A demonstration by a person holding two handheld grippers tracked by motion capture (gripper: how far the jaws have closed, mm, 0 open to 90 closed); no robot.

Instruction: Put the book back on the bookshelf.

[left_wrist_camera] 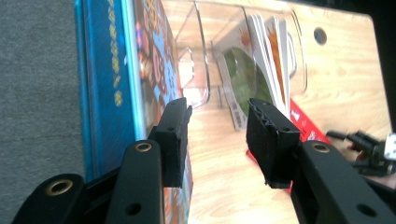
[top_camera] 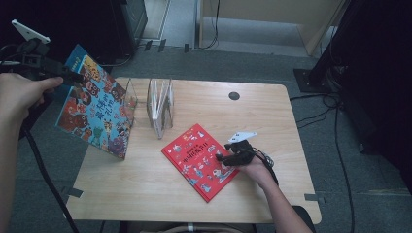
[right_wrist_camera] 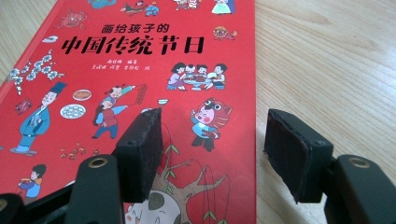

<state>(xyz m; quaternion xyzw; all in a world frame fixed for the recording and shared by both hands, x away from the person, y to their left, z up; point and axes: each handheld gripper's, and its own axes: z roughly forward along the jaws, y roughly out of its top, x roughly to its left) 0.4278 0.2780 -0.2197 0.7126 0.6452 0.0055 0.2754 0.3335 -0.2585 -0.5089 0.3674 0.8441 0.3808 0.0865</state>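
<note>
A blue picture book [top_camera: 97,107] stands tilted on its edge at the table's left side, beside the clear book rack [top_camera: 160,114]. My left gripper [top_camera: 73,76] hovers at the book's upper left corner. In the left gripper view the jaws [left_wrist_camera: 219,116] stand open, with the blue book [left_wrist_camera: 112,70] just outside the left jaw and nothing between them. A red picture book [top_camera: 197,160] lies flat at mid-table. My right gripper [top_camera: 224,158] is open low over the red book's [right_wrist_camera: 140,60] right edge, one jaw above the cover and one above the wood.
The rack [left_wrist_camera: 201,56] holds several thin books [left_wrist_camera: 266,51] in its right slots. The wooden table [top_camera: 272,126] has a round black cable hole [top_camera: 234,95] at the back. Cables [top_camera: 335,121] and dark equipment lie on the grey carpet around it.
</note>
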